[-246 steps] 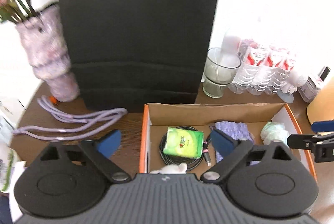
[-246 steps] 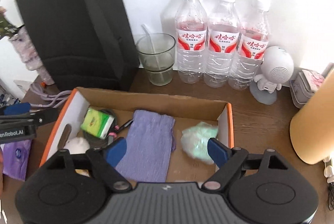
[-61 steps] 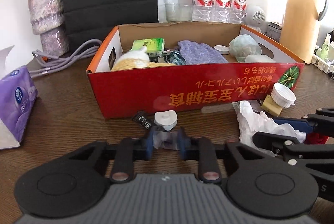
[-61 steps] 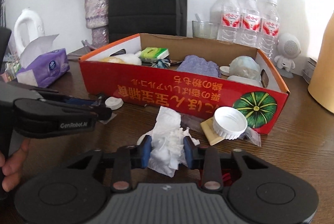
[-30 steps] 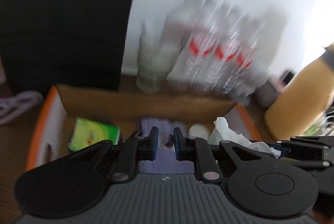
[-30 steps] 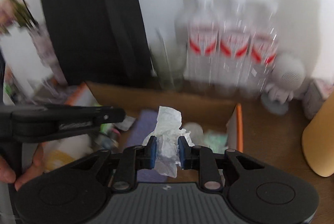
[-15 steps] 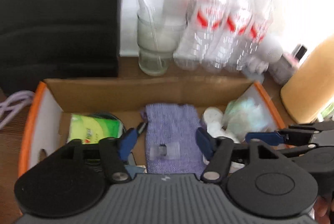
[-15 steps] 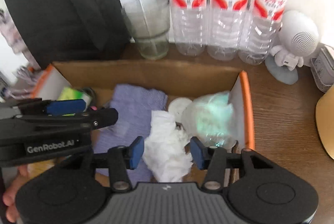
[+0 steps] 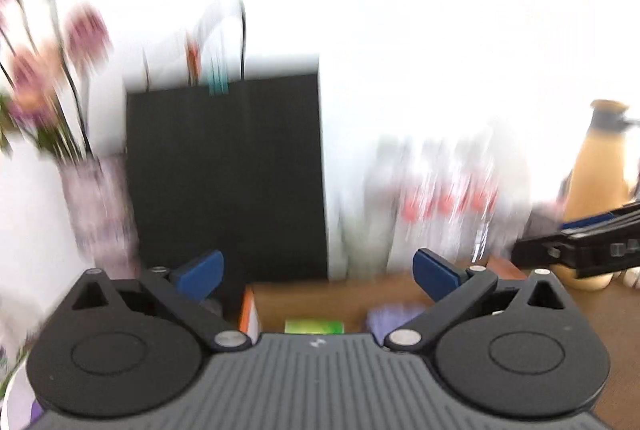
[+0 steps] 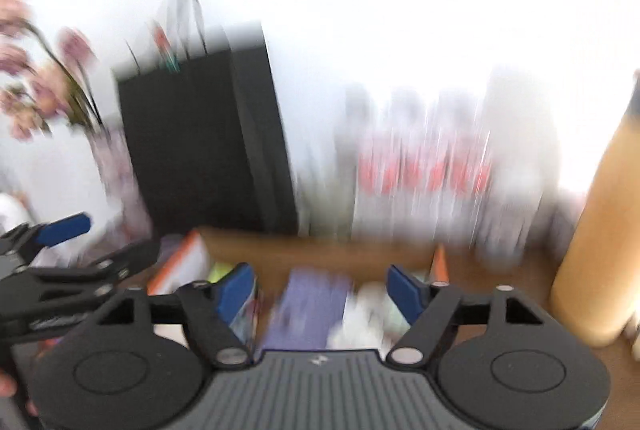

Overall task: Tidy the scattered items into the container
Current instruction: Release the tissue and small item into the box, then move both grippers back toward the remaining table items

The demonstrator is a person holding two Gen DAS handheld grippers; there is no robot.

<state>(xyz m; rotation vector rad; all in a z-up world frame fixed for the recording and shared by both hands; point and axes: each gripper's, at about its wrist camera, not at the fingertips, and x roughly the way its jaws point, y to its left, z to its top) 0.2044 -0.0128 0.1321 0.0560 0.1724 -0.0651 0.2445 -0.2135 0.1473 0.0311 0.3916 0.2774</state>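
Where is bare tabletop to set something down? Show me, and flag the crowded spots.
The table shows bare wood between the box and the yellow flask, on the box's right. Crowded: the box floor, with purple cloth and white tissue; the back wall, lined by bottles and black bag. Blur hides finer gaps.

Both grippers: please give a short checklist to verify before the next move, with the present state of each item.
1. Left gripper open and holding nothing: ok.
2. Right gripper open and holding nothing: ok.
3. The two grippers apart from each other: ok.
4. Box below both grippers, purple cloth and green pack inside: ok.
5. Items left on the table outside the box: cannot tell, neither view shows that area.
6. Sharp view to choose the next target: not ok, both views are motion-blurred.
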